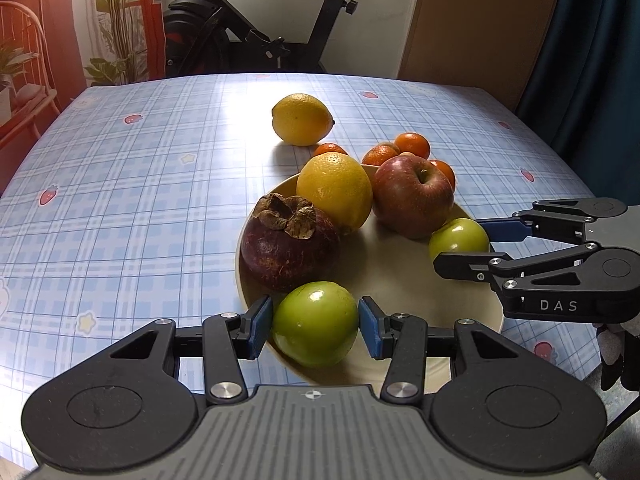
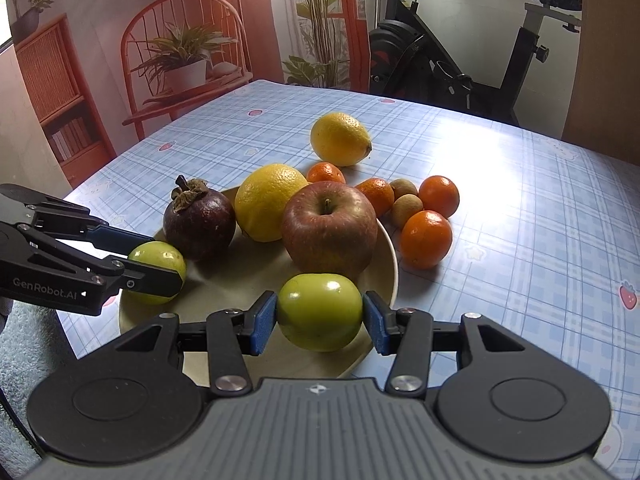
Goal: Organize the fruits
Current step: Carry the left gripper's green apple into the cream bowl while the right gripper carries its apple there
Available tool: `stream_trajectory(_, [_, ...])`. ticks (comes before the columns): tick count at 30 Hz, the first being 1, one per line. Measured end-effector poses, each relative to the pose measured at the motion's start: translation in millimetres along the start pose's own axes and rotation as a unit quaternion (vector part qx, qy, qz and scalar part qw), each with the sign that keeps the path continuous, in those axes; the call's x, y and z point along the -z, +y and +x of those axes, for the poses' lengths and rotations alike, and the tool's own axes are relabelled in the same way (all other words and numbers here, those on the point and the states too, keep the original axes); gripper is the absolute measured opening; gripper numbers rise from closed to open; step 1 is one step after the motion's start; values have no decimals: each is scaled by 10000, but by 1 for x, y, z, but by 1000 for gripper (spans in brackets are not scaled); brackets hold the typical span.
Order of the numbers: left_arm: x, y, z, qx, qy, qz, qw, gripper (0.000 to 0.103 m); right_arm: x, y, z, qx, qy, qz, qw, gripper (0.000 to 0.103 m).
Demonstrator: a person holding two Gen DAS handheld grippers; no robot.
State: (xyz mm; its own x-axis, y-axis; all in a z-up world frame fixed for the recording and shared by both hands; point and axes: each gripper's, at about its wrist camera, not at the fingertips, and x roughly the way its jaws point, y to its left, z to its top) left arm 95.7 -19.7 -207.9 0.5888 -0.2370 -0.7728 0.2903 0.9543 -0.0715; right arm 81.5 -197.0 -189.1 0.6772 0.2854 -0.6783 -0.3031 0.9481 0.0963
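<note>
My left gripper (image 1: 316,330) is shut on a green round fruit (image 1: 316,322), low over the near rim of a cream plate (image 1: 400,280). My right gripper (image 2: 320,322) is shut on a second green fruit (image 2: 320,316) at the plate's (image 2: 224,292) other side. Each gripper also shows in the other's view: the right gripper (image 1: 466,248) and the left gripper (image 2: 156,262). On the plate lie a mangosteen (image 1: 288,248), a yellow orange (image 1: 334,188) and a red apple (image 1: 412,196). Whether either green fruit touches the plate I cannot tell.
A lemon (image 1: 302,119) lies on the blue checked tablecloth (image 1: 140,200) beyond the plate. Several tangerines (image 2: 426,238) and two small brown fruits (image 2: 406,208) sit right of the plate. An exercise bike (image 1: 248,28) and a chair (image 2: 188,40) stand behind the table.
</note>
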Motion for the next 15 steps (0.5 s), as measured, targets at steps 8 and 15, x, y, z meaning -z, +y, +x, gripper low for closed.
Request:
stream_trajectory(8, [2, -6, 0, -101, -55, 192, 9997, 50, 2, 4, 0, 89, -35, -204, 9997, 50])
stream_trajectory(15, [1, -7, -5, -63, -75, 141, 9999, 59, 2, 3, -1, 78, 11, -284, 9996, 49])
